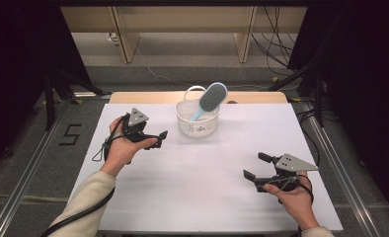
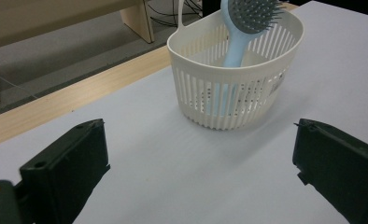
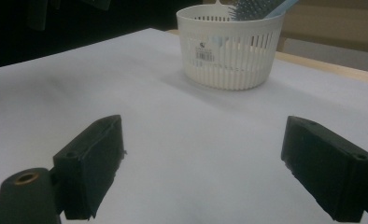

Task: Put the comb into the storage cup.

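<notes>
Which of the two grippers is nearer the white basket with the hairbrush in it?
The left gripper: it sits beside the basket at the table's far left, jaws open. The right gripper is held back near the front edge.

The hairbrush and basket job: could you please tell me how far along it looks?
Looks done: the blue hairbrush stands handle-down in the white basket. In hand: nothing; the left tongs and right tongs are open, apart from the basket, over the white table. Left: seemingly nothing.
</notes>
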The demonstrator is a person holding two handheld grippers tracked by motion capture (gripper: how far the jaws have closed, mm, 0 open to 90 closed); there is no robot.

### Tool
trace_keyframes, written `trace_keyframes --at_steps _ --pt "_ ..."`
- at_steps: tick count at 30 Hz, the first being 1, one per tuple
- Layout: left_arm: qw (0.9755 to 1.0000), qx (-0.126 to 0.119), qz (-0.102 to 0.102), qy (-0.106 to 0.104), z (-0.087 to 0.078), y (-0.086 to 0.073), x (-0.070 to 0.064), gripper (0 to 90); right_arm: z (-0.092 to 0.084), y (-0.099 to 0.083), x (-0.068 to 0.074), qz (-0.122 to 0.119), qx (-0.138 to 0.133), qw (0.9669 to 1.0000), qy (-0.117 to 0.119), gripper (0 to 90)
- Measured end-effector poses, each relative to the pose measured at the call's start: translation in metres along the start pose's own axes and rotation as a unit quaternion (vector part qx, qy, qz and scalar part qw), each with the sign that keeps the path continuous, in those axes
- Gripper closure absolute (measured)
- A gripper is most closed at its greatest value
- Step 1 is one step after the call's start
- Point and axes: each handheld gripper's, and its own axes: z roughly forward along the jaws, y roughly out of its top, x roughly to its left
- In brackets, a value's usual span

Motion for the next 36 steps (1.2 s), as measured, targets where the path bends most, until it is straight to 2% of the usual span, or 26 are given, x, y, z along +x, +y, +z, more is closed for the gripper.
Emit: trace_keyframes --at_steps 14,17,36 --pt "1.0000 0.000 0.004 0.001 -0.012 -0.009 -0.003 2.8 0.000 0.000 0.000 -0.001 0.001 1.0000 0.000 14.1" --pt "1.0000 -0.007 0.003 0.004 -0.015 -0.011 -0.004 3.4 0.000 0.000 0.000 0.000 0.000 1.0000 -0.001 14.1" --pt "1.0000 -0.005 0.005 -0.005 -0.031 -0.027 -0.012 3.3 -0.001 0.000 0.000 -0.001 -0.001 1.0000 -0.001 14.0"
